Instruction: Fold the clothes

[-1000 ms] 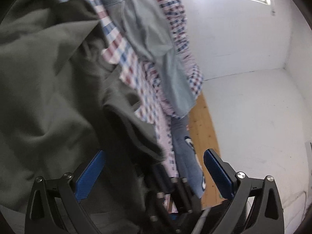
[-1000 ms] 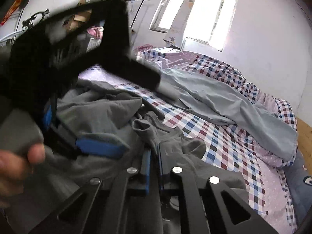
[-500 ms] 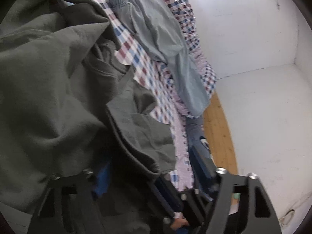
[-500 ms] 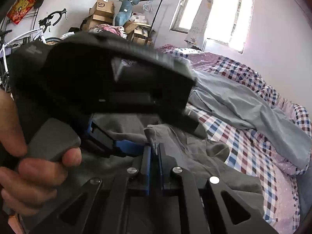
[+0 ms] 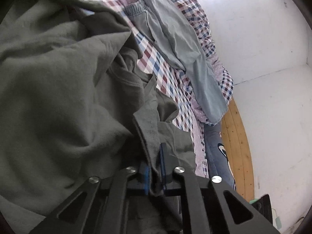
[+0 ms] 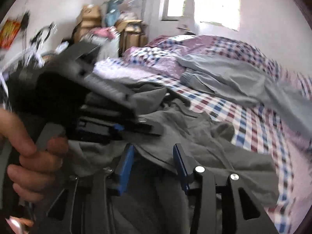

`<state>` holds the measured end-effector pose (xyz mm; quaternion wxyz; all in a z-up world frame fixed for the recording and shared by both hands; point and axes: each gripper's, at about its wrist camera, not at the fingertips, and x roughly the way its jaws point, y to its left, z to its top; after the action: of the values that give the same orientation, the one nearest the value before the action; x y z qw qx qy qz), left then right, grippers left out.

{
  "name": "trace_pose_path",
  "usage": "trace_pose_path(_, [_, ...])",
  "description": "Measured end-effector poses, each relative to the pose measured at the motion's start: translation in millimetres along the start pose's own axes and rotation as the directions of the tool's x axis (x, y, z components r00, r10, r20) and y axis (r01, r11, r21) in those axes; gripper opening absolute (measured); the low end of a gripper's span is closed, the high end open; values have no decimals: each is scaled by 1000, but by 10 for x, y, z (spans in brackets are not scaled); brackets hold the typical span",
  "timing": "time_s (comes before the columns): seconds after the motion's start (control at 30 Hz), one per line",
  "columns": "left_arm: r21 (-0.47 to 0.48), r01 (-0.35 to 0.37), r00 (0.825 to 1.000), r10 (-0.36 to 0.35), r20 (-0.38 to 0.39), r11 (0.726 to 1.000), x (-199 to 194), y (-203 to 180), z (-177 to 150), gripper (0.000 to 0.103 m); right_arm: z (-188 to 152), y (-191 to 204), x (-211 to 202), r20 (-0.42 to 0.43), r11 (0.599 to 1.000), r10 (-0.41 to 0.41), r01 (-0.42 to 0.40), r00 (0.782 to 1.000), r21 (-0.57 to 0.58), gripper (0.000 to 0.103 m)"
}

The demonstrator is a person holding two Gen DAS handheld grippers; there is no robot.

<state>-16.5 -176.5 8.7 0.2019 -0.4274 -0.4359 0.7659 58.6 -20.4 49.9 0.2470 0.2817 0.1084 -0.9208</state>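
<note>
A dark grey garment (image 5: pixel 58 101) lies bunched on a checked bedspread (image 5: pixel 161 72). My left gripper (image 5: pixel 155 165) is shut on a hemmed edge of the grey garment, cloth pinched between its blue pads. In the right wrist view the same garment (image 6: pixel 204 142) spreads across the bed. My right gripper (image 6: pixel 154 159) is open, its blue pads apart over the grey cloth. The left gripper (image 6: pixel 124 128) and the hand holding it show at the left of that view, blurred.
Light blue-grey trousers (image 5: pixel 181 44) lie across the checked bedspread (image 6: pixel 253 124), also seen in the right wrist view (image 6: pixel 234 80). A wooden floor strip (image 5: pixel 236 142) and white wall lie beyond the bed. Cardboard boxes (image 6: pixel 128 31) and clutter stand at the far wall.
My left gripper has closed on the grey garment's hem. My right gripper has opened and let go of the cloth. The right view has swung and is blurred.
</note>
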Motion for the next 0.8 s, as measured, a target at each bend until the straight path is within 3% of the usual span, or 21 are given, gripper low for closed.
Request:
trace_pose_path(0.2, [49, 6, 999, -8, 47, 999, -25, -138, 18, 3, -28, -518, -182, 7, 979, -29, 27, 1000, 202, 49])
trace_pose_path(0.43, [136, 20, 996, -32, 81, 990, -21, -394, 2, 3, -98, -995, -478, 11, 934, -111, 101, 994, 344, 49])
trace_pose_path(0.53, [172, 31, 992, -51, 114, 985, -83, -495, 19, 3, -190, -1245, -589, -8, 905, -81, 77, 997, 418, 52])
trace_pose_path(0.8, [234, 45, 953, -113, 282, 971, -508, -594, 206, 2, -381, -1633, -881, -45, 858, -128, 133, 991, 497, 52])
